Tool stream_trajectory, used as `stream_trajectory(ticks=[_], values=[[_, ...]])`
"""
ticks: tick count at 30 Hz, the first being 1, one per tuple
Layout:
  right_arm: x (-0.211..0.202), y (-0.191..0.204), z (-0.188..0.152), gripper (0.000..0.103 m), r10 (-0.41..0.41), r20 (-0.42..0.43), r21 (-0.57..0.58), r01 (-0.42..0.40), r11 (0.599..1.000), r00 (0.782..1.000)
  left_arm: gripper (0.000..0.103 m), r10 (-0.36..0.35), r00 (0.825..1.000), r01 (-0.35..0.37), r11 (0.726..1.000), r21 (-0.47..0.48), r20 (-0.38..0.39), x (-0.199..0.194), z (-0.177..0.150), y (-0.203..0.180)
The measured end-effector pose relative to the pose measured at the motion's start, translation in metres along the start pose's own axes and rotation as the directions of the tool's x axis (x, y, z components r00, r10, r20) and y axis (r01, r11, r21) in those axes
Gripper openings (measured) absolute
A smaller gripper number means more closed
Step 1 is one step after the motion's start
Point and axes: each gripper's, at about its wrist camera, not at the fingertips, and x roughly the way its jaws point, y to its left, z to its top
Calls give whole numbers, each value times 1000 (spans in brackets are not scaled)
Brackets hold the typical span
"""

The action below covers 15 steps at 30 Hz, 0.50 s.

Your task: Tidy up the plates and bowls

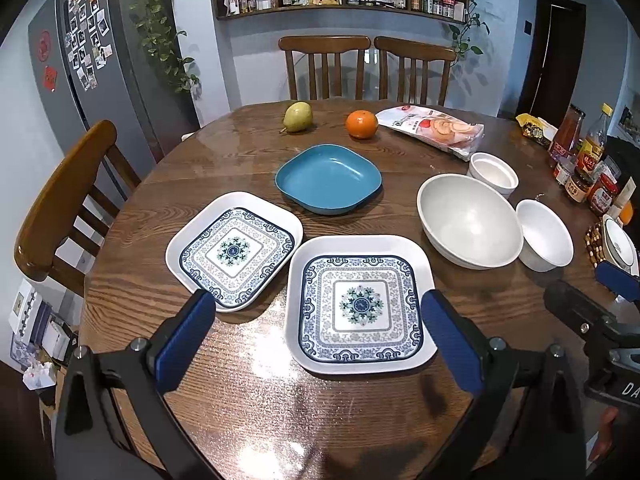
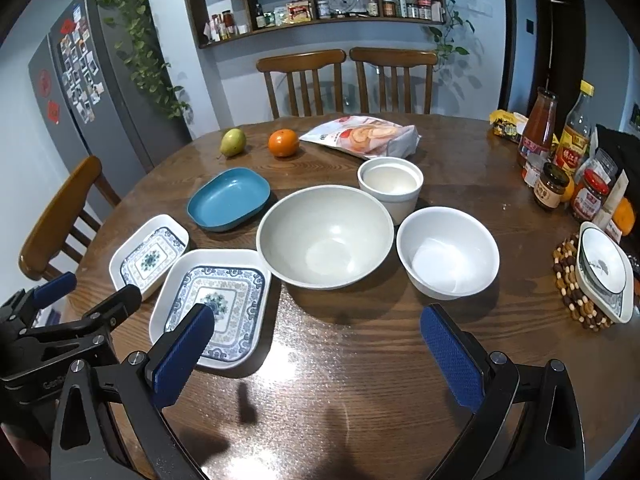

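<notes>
On the round wooden table [image 1: 248, 400] three square dishes sat to the left: a patterned plate [image 1: 234, 251], a second patterned plate [image 1: 360, 304] just beside it, and a blue dish [image 1: 328, 179] behind them. They looked stiff, glossy and probably slippery, likely breakable, so a raised rim seemed the best place to pinch. The left gripper [image 1: 318, 344] hovered with its fingers wide apart and empty, the second plate lying between and just beyond them, untouched. To the right stood a large grey bowl [image 2: 325, 236], a white ramekin [image 2: 391, 184] and a white bowl [image 2: 448, 252], close together. The right gripper [image 2: 318, 356] was likewise spread and empty, both bowls ahead of its tips
</notes>
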Motion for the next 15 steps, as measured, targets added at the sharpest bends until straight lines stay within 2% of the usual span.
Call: stream_trajectory(ticks=[15], values=[[3, 6, 3, 103, 11, -5, 0, -11, 1000, 1000, 102, -4, 1000, 4, 1000, 2, -7, 3, 3, 2]])
